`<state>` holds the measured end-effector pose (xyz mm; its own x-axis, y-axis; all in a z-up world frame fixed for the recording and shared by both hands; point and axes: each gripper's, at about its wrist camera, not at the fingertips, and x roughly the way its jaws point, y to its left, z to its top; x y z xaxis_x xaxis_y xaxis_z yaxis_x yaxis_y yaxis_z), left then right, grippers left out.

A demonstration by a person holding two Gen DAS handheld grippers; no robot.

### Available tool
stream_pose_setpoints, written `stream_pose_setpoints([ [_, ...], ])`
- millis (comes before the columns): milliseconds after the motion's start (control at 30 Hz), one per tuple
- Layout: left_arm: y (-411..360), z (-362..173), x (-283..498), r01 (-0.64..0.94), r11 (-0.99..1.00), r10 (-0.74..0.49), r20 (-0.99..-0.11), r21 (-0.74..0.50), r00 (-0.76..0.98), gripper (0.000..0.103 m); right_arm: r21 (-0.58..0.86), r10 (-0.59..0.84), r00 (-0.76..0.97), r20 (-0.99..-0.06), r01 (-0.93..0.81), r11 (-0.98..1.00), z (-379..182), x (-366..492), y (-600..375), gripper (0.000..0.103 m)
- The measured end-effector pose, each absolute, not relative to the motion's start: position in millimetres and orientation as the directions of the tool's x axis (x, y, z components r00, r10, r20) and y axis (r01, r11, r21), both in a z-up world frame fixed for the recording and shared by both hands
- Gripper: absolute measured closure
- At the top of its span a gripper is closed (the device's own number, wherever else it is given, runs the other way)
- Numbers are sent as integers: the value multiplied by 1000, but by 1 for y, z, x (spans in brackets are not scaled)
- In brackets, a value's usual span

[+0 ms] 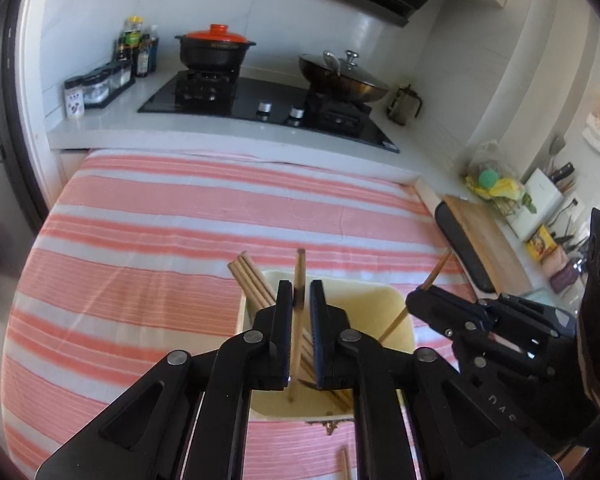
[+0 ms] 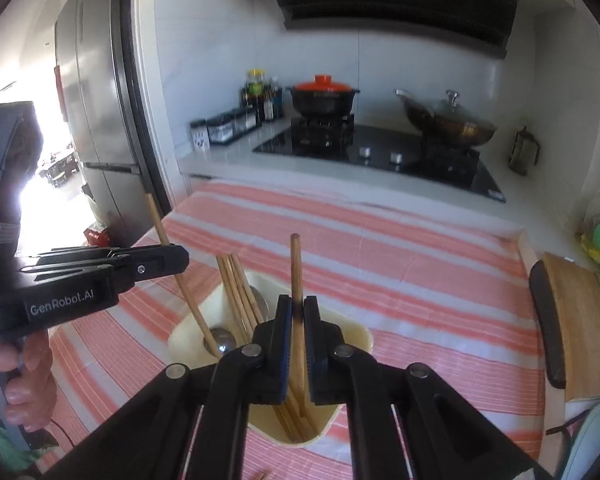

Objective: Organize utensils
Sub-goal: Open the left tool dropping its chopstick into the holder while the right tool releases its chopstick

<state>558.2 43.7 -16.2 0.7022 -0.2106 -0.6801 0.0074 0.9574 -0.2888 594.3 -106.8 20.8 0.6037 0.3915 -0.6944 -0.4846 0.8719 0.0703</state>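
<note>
Left wrist view shows the counter (image 1: 140, 220) under a pink-striped cloth, with the cream holder (image 1: 396, 300) standing on it below both grippers. Several chopsticks (image 1: 252, 280) already lean in its far left corner, and the right wrist view shows a spoon (image 2: 220, 340) lying inside too. Each gripper carries one more stick. The left gripper (image 1: 300, 292) has its jaws pinching a chopstick (image 1: 299, 264) nearly upright, the lower tip already down inside the holder. The right gripper (image 2: 298, 308) has its jaws pressed on another chopstick (image 2: 295, 256), also steep, with its lower end among the sticks in the holder. This looks like the drop-in step. To do it well, lower each stick until the tip rests near the bottom, then part the jaws slowly so it tips against the bundle rather than bouncing out. Releasing one side at a time should keep the two grippers, which are close together over the holder, from knocking each other. A stray stick (image 1: 345, 462) lies on the cloth nearer the camera.
</note>
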Motion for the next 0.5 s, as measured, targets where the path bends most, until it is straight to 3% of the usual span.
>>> stream_pose_setpoints([
  [33,44,-17,559,-4,955,-208,-681,-296,702,61,91,397,593,-701,-478,874,16,598,-104,95],
  [100,53,-13,552,-30,943,-211,-667,-331,715,45,142,419,594,-687,-456,879,17,598,-108,79],
  [133,58,-11,545,-29,937,-220,-655,-347,722,42,179,443,604,-662,-447,876,22,593,-114,67],
  [167,63,-8,537,-19,936,-229,-651,-351,724,40,207,464,617,-636,-442,873,29,587,-122,61],
  [300,75,-4,493,4,972,-169,-693,-233,700,29,190,476,646,-597,-463,866,45,546,-149,61],
  [500,85,-43,398,65,992,-122,-776,-104,618,18,37,372,640,-672,-472,881,-4,454,-199,55],
])
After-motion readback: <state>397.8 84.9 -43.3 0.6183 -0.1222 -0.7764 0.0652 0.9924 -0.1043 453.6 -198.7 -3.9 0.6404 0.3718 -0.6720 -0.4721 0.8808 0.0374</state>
